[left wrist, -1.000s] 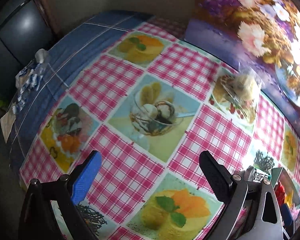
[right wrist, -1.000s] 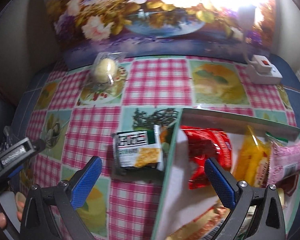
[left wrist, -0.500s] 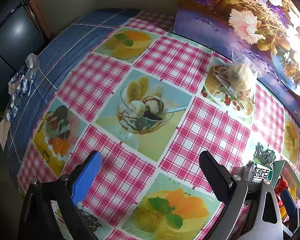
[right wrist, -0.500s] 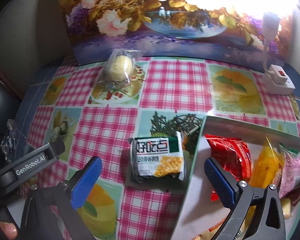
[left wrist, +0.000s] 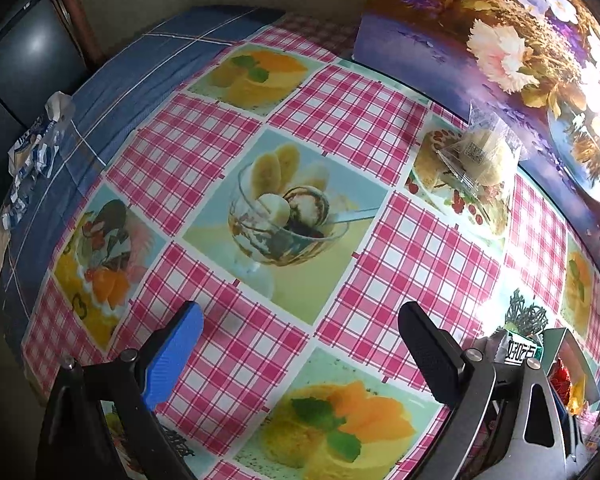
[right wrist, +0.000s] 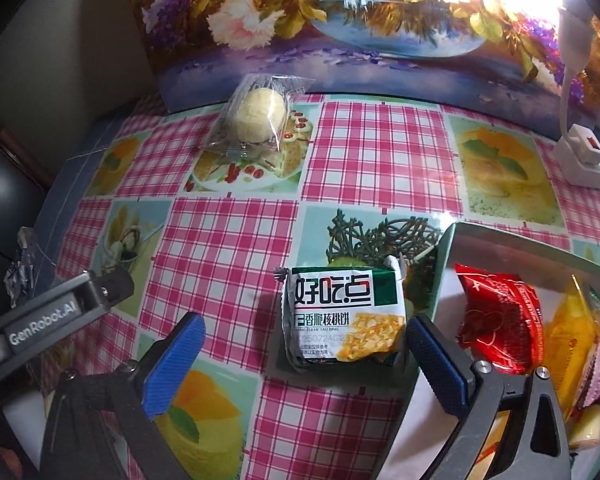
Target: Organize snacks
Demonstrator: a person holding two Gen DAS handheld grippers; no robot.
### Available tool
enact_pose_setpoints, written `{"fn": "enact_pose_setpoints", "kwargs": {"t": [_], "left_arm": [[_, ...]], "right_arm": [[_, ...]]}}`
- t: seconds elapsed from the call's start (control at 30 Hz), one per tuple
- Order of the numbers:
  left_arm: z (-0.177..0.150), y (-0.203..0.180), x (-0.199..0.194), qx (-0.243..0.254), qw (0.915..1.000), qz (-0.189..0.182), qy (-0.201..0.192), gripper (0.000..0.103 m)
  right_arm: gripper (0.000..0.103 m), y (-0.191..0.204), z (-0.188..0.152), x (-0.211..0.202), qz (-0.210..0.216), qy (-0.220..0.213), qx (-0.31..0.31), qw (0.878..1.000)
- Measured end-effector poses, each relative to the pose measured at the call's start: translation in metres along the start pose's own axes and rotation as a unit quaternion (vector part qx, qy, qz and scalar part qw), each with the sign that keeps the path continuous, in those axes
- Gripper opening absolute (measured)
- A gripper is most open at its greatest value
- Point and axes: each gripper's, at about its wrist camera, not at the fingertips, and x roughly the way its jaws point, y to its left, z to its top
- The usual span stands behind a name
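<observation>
Tablecloth: pink check with dessert pictures, filling most of both views; it now sits larger in the right wrist view than a second ago, and the left wrist view has swung so the ice-cream square lies at centre.
Flower painting: upright along the top of the frame, at the table's far edge.
Box: open, with a pale green rim, at lower right; a red packet lies inside beside yellow and pink ones. A second ago the box took up more of the frame.
Right gripper: fingers spread wide, nothing between them; it has closed in on the biscuit pack, whose lower edge now lies level with the fingertips.
Left gripper: fingers spread wide over bare cloth, holding nothing.
Biscuit pack: green and white, flat on the cloth at lower centre, just left of the box wall; its printed text reads upright, long axis running up the frame.
Wrapped bun: in clear plastic at upper centre left, close to the painting's foot, well apart from the pack.
Open room: bare cloth left of the pack; the box wall crowds its right side.
Socket block: white, at right edge.
</observation>
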Motion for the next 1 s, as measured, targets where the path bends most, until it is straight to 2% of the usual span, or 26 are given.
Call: {"fn": "enact_pose_setpoints", "kwargs": {"t": [0.17,0.23,0.4,0.53,0.73,0.9,1.0], "left_arm": [[0.0,0.004,0.003,-0.009,0.9999,-0.01,0.007,0.098],[0.0,0.005,0.005,-0.012,0.9998,-0.014,0.011,0.098],[0.002,0.011,0.009,-0.022,0.9993,-0.024,0.017,0.098],[0.002,0.016,0.01,-0.028,0.999,-0.029,0.02,0.098],[0.003,0.02,0.014,-0.032,0.9987,-0.032,0.024,0.098],[0.002,0.02,0.014,-0.032,0.9987,-0.032,0.024,0.098],[0.003,0.019,0.015,-0.032,0.9987,-0.031,0.024,0.098]], "right_arm": [[0.1,0.002,0.0,0.002,-0.005,-0.001,-0.001,1.0],[0.095,0.003,0.001,0.002,-0.004,-0.002,-0.001,1.0],[0.091,0.01,0.002,0.001,0.012,-0.004,-0.01,1.0],[0.088,0.011,0.001,0.009,-0.021,0.002,-0.02,1.0],[0.085,0.004,-0.004,0.021,-0.021,0.013,-0.012,1.0],[0.085,0.011,-0.007,0.025,-0.042,0.004,-0.036,0.998],[0.079,0.016,-0.009,0.027,-0.063,-0.001,-0.052,0.997]]}}
